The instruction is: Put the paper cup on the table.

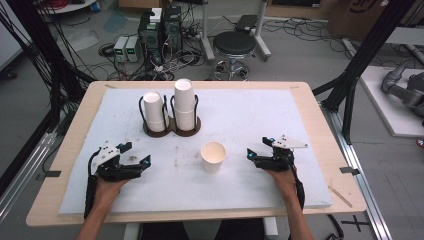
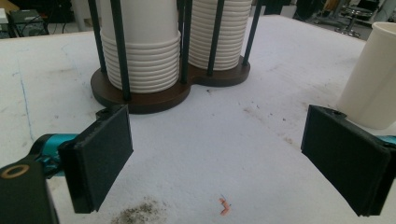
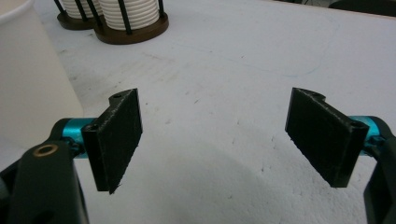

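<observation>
1. A single white paper cup [image 1: 213, 156] stands upright and open-mouthed on the white foam mat [image 1: 250, 115], a little toward the near edge of the desk [image 1: 310, 100] and about midway between its left and right edges. No print or label can be read on it.
2. Behind it, toward the far edge, a dark brown double holder [image 1: 172, 127] with thin black uprights carries two stacks of white cups: the shorter left stack [image 1: 154, 111] and the taller right stack [image 1: 184, 104]. The left gripper view shows the ribbed rims of the nested cups [image 2: 140, 65]; the high view does not resolve them.
3. The left gripper [image 1: 134, 155] rests near the near-left part of the mat, its jaws spread wide with nothing between them; the lone cup lies well apart from it.
4. The right gripper [image 1: 259, 146] sits just right of the lone cup, jaws likewise released and empty. In its own view the cup's wall [image 3: 32, 79] rises beside the left jaw.
5. The left gripper view shows a small orange scrap [image 2: 224, 206] and a grey smudge [image 2: 140, 212] on the mat.
6. Beyond the desk stand a black stool [image 1: 235, 45] and computer boxes [image 1: 160, 30] amid cables; no writing is legible.
</observation>
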Motion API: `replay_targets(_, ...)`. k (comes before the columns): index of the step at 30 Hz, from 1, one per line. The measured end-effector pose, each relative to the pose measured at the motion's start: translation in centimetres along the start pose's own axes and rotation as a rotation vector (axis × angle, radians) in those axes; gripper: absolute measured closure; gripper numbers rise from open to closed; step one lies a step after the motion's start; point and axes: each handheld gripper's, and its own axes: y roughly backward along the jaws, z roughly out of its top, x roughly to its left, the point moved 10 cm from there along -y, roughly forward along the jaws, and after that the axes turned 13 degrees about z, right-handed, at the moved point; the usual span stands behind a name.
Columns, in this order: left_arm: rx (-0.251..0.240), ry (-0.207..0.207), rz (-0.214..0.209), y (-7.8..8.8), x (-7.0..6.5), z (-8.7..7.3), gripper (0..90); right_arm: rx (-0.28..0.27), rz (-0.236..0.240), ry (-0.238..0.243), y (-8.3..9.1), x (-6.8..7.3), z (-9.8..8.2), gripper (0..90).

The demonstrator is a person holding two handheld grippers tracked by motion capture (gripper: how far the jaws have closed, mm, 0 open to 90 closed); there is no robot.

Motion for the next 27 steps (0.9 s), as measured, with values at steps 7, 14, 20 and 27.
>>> replay_targets(7, 0.0, -0.012, -0.003, 0.01, -0.1, -0.02, 8.9, -0.018, -0.003, 0.018, 0.11, 0.12, 0.11, 19.4)
replay_targets(14, -0.017, -0.005, -0.028, 0.21, -0.07, 0.09, 8.8, -0.019, -0.002, 0.014, 0.11, 0.11, 0.1, 19.3)
replay_targets(20, -0.013, -0.024, -0.024, 0.21, -0.21, 0.02, 8.8, -0.019, -0.004, 0.014, 0.11, 0.12, 0.1, 19.3)
replay_targets(27, -0.013, -0.021, -0.018, 0.18, -0.19, 0.02, 8.8, -0.022, -0.002, 0.02, 0.11, 0.12, 0.12, 19.3)
